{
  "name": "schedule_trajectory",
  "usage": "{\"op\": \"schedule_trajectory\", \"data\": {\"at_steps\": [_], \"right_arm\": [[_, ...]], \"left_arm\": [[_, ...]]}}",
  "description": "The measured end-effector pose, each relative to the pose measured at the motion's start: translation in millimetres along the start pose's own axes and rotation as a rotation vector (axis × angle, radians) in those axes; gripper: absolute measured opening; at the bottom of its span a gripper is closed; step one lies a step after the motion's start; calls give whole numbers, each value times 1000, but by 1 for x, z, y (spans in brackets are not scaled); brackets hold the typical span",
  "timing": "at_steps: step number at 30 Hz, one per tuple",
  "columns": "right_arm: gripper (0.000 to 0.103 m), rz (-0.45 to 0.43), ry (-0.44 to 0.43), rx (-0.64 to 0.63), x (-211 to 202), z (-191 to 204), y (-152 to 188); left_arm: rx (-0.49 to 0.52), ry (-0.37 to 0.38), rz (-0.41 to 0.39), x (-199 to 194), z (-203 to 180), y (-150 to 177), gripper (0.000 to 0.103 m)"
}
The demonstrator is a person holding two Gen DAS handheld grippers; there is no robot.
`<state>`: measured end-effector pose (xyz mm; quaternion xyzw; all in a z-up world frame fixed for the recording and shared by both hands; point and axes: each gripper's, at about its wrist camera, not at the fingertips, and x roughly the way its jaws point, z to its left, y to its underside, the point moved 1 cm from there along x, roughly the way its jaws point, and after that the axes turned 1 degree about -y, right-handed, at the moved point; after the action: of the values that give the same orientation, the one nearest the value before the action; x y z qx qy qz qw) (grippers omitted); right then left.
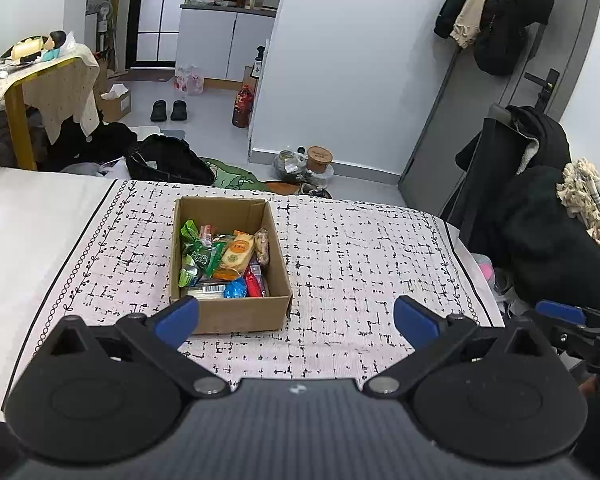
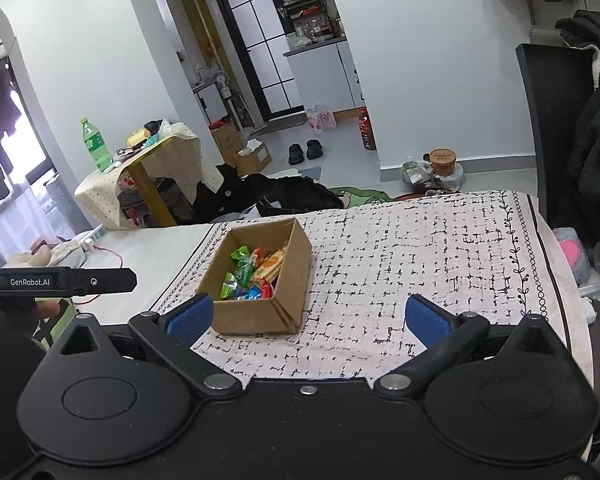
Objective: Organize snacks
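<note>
While both grippers, left gripper and right gripper, hover spread wide and empty, snacks fill the box on the cloth.

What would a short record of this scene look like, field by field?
Surface: patterned cloth on a table
Container: open cardboard box
Contents: wrapped snacks, green, orange, red and blue, all inside the box
Left gripper: open, empty, just short of the box
Right gripper: open, empty, box ahead to its left
Loose snacks on cloth: none visible
</note>
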<state>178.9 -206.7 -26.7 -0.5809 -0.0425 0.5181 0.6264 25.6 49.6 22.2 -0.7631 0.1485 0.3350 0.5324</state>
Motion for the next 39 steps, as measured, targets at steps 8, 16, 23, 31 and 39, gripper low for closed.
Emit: {"op": "schedule_trajectory", "data": {"at_steps": [8, 16, 23, 31, 39], "right_arm": [[103, 19, 16, -14, -4, 6, 3], [103, 29, 35, -30, -4, 8, 1], [103, 33, 48, -40, -5, 11, 1], [103, 33, 53, -42, -6, 11, 1], [103, 35, 54, -44, -6, 12, 0]], "left_arm": [[42, 11, 15, -6, -4, 5, 103], [80, 38, 30, -9, -11, 10, 103], [90, 52, 23, -15, -14, 11, 103], [91, 41, 27, -15, -12, 11, 103], [93, 25, 29, -15, -10, 13, 103]]}}
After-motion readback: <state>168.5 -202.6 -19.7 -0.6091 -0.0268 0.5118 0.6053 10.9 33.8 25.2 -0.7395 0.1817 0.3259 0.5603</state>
